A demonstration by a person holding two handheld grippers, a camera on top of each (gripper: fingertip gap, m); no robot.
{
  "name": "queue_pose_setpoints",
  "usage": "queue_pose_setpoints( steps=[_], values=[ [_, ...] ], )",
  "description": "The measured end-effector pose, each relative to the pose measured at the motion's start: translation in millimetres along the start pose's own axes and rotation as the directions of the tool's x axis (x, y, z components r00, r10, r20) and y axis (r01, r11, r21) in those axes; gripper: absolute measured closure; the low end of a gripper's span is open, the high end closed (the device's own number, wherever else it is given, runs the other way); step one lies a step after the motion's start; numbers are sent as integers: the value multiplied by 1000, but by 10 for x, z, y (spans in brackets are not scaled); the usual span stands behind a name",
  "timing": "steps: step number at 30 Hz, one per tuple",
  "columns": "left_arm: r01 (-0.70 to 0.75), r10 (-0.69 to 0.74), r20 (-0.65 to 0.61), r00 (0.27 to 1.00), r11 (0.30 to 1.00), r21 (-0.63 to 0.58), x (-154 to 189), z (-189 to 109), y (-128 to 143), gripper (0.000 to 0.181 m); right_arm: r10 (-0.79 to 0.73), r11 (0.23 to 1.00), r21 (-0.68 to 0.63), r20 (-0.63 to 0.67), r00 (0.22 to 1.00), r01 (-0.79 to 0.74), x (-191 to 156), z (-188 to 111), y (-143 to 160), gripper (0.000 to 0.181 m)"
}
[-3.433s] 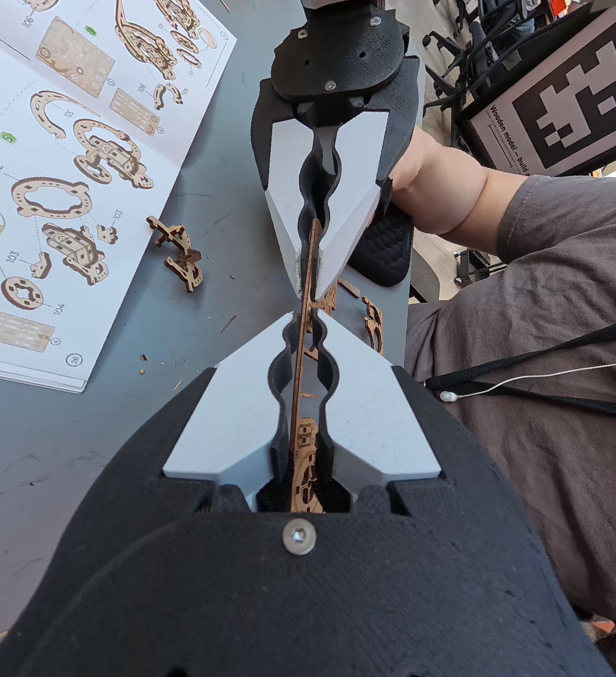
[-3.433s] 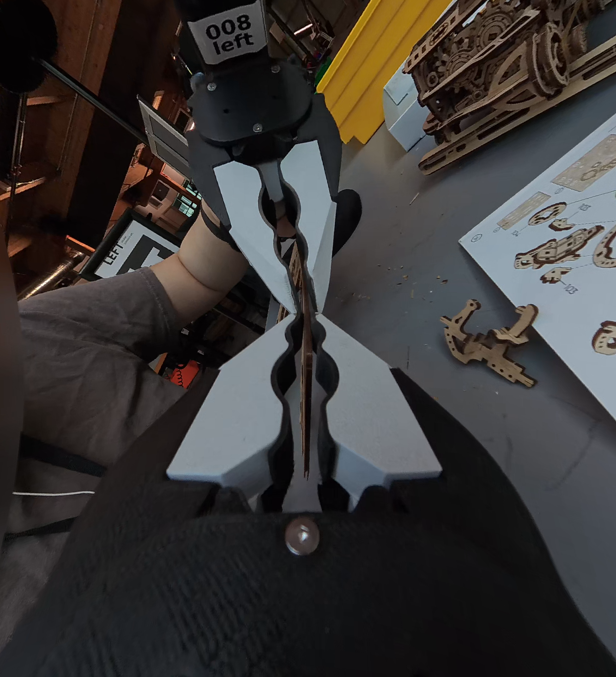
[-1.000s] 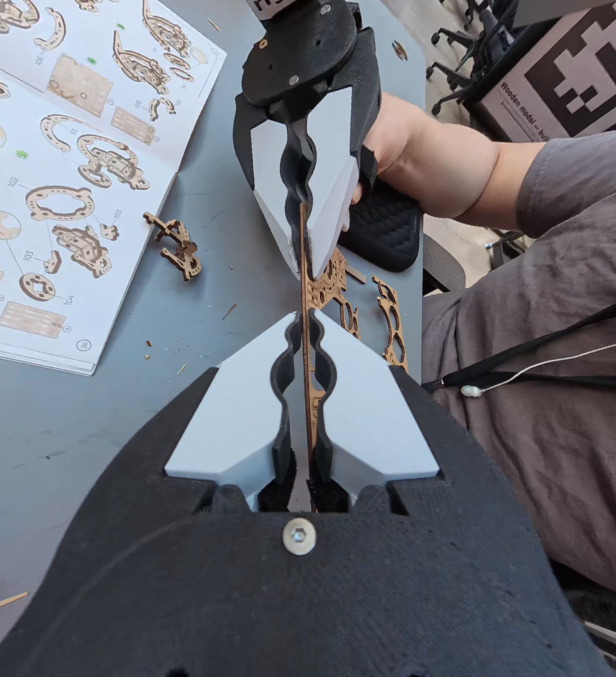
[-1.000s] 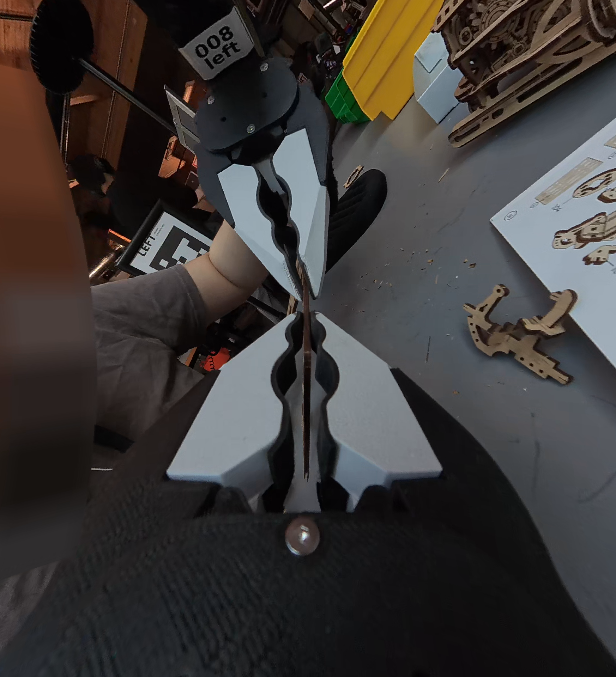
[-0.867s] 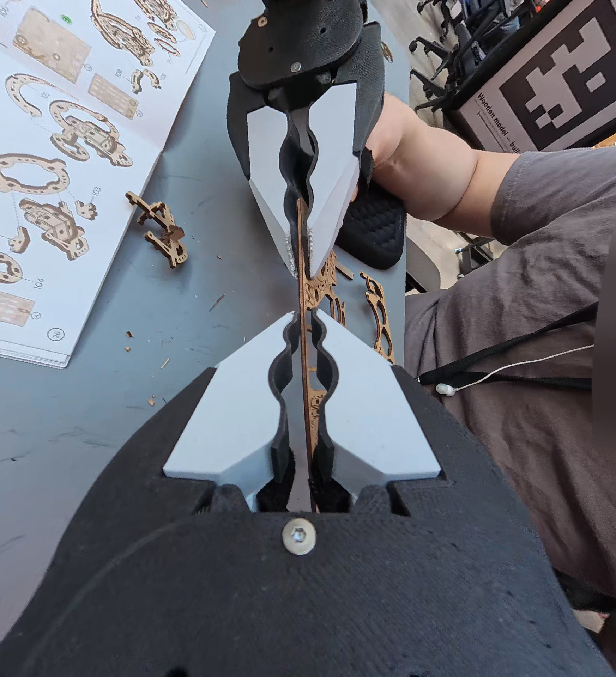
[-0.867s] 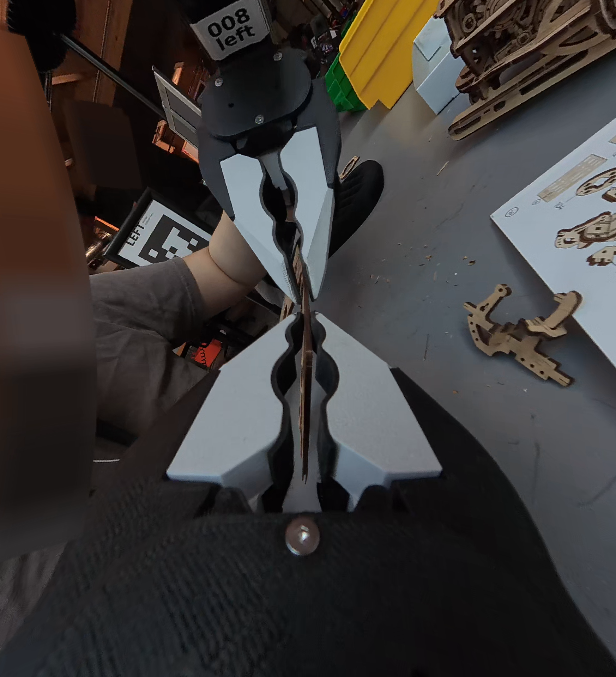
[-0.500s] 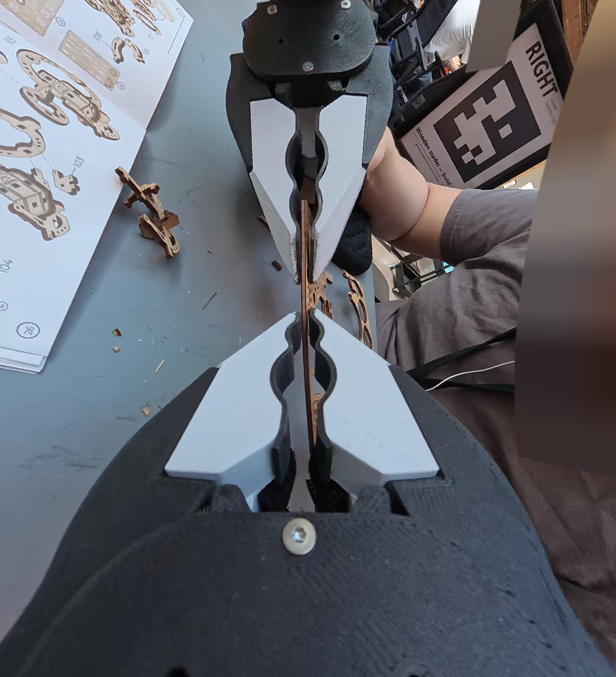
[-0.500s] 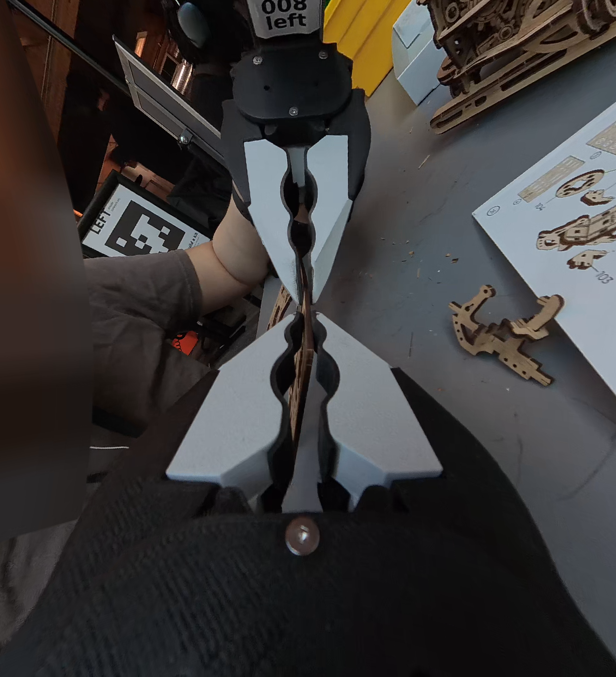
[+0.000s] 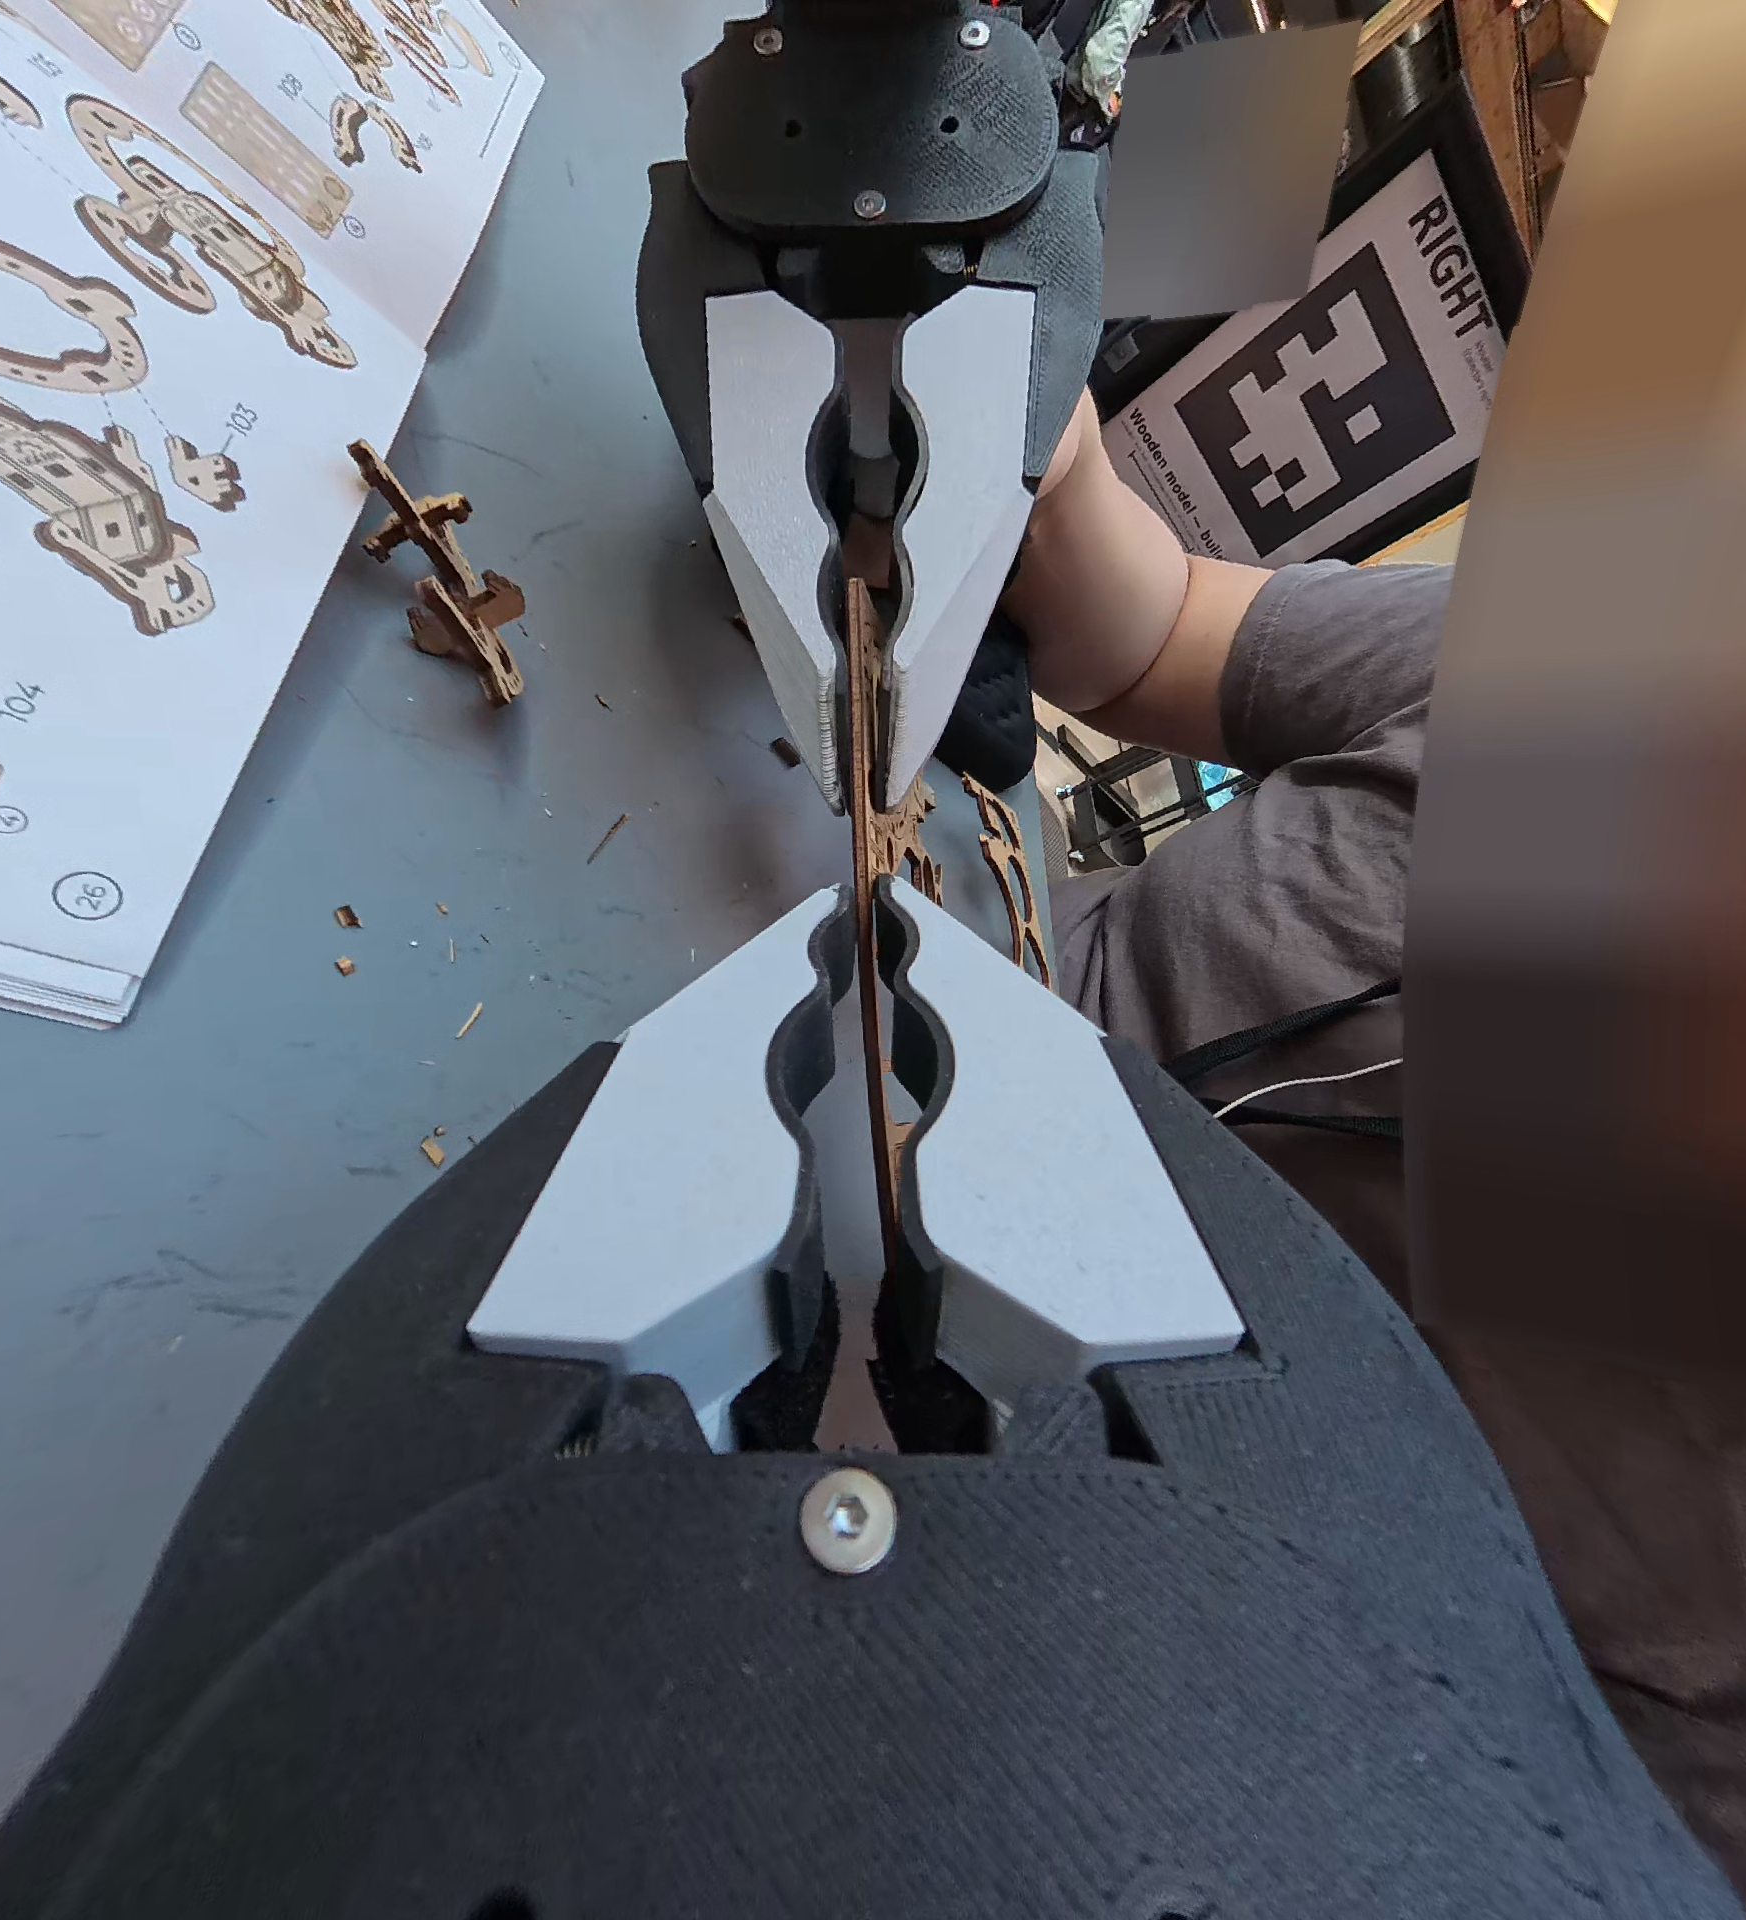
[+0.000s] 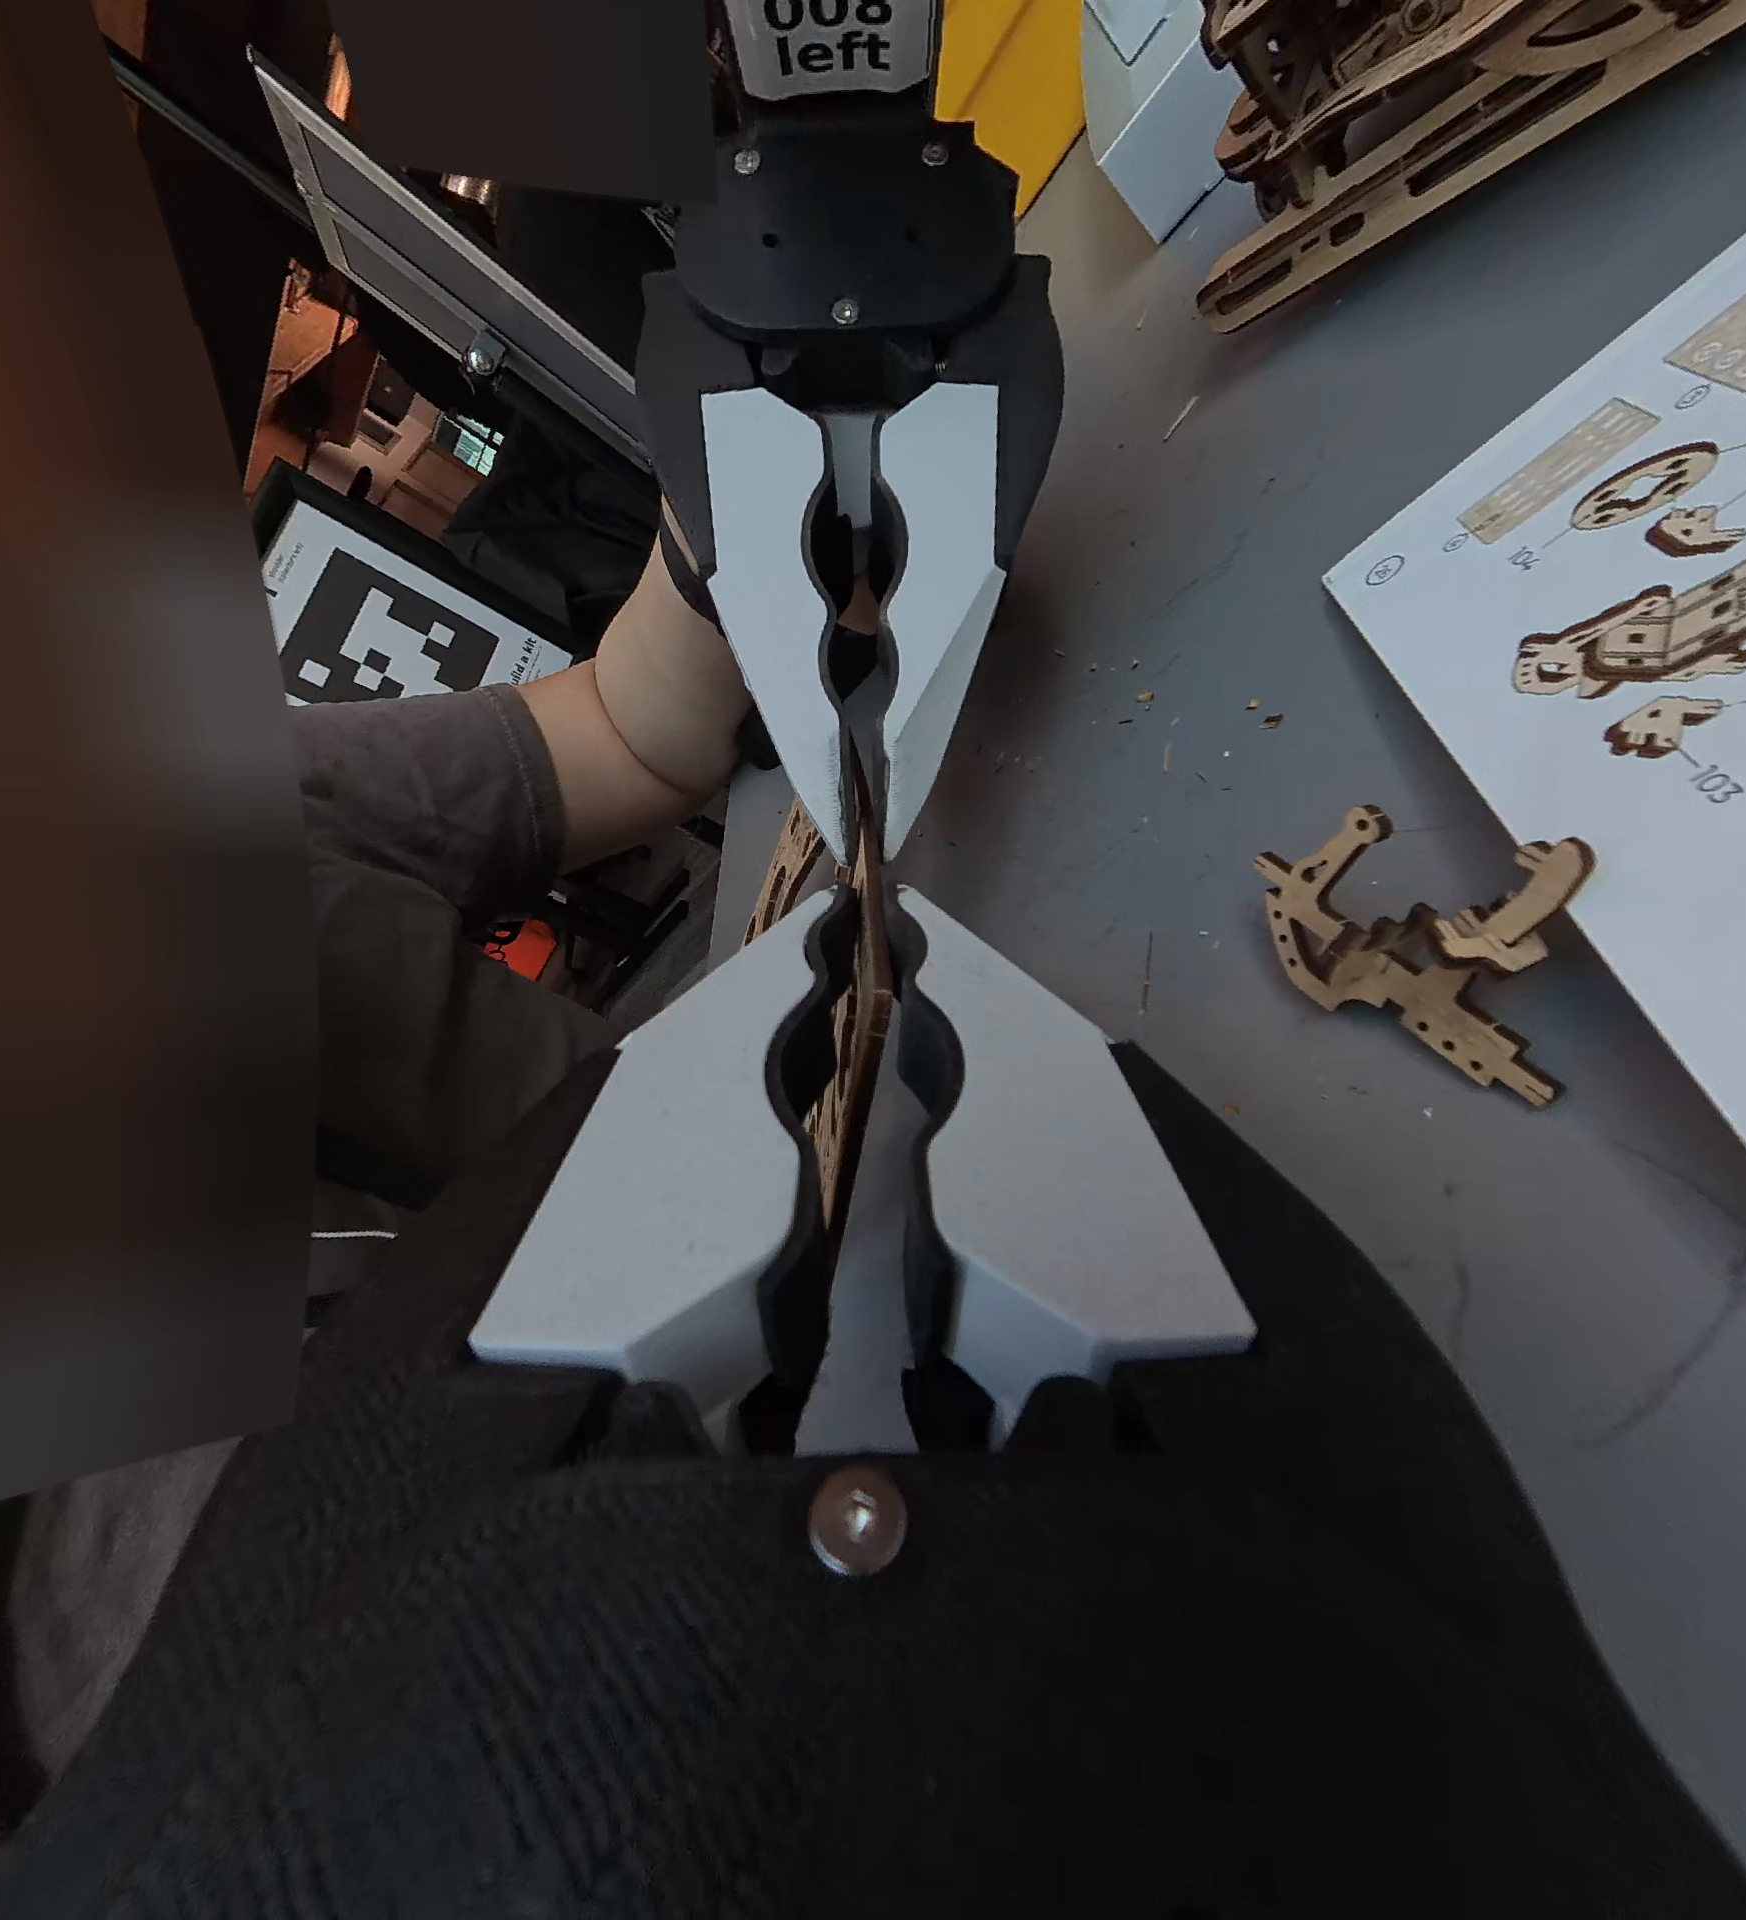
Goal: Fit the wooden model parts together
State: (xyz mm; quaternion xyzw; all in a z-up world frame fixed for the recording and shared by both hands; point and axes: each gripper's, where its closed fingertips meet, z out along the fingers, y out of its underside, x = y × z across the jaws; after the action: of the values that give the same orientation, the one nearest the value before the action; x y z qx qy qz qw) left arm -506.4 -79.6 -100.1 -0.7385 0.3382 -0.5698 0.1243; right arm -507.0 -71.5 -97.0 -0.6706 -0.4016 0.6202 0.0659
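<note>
A thin laser-cut wooden sheet of model parts (image 9: pixel 863 836) is held edge-on above the grey table (image 9: pixel 225 1143). My left gripper (image 9: pixel 858 896) is shut on one end of it. My right gripper (image 9: pixel 861 798) faces it tip to tip and is shut on the other end. In the right wrist view the right gripper (image 10: pixel 864 902) grips the sheet (image 10: pixel 851 1049), and the left gripper (image 10: pixel 861 847) comes in from above. A small assembled wooden piece (image 9: pixel 448 592) lies on the table to the left; it also shows in the right wrist view (image 10: pixel 1409 956).
An open instruction booklet (image 9: pixel 121 416) lies at the left; it also shows in the right wrist view (image 10: pixel 1627 727). A large built wooden model (image 10: pixel 1420 125), a white box (image 10: pixel 1149 156) and a yellow bin (image 10: pixel 994 104) stand farther back. Wood chips dot the table. The person's torso is close by. Less than 4 cm separates the two grippers' tips.
Both grippers have stayed shut on the sheet and swung together, so they now face each other more squarely. The sheet now bows slightly inside the left gripper.
</note>
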Motion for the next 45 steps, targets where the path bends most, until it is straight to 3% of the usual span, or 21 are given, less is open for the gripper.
queue_pose_setpoints(
  steps=[2, 4, 6, 11, 23, 29, 39, 45],
  values=[
    [-1, 1, -6, 1000, 1000, 7, 24, -4, -2, 181, 0, 1000, -7, -8, 1000, 0, 6, 12, 2, 175],
    [0, 0, 7, 1000, 1000, 20, 18, -8, -15, 181, -26, 1000, 1, -39, 999, 26, 24, 49, -43, 152],
    [-12, 11, 27, 1000, 1000, 9, -8, -12, 4, 181, -79, 996, -53, -82, 993, 74, 68, 99, -10, 168],
    [1, -1, 35, 999, 1000, 6, -53, -14, 23, 181, 4, 998, -70, -22, 1000, -5, 64, 135, 8, 178],
    [26, -25, 26, 999, 1000, -14, -155, 7, 103, 180, 177, 972, -153, -19, 984, -177, 188, 180, 95, 175],
    [62, -62, -1, 998, 997, -51, -185, 59, 184, 180, 163, 953, -252, -30, 986, -165, 204, 204, 182, 177],
    [80, -82, -20, 996, 994, -75, -213, 110, 238, 180, 145, 850, -510, -13, 989, -131, 237, 203, 275, 176],
    [146, -150, -56, 987, 987, -70, -208, 121, 231, 181, 158, 861, -493, 27, 987, -125, 222, 199, 273, 179]
  ],
)
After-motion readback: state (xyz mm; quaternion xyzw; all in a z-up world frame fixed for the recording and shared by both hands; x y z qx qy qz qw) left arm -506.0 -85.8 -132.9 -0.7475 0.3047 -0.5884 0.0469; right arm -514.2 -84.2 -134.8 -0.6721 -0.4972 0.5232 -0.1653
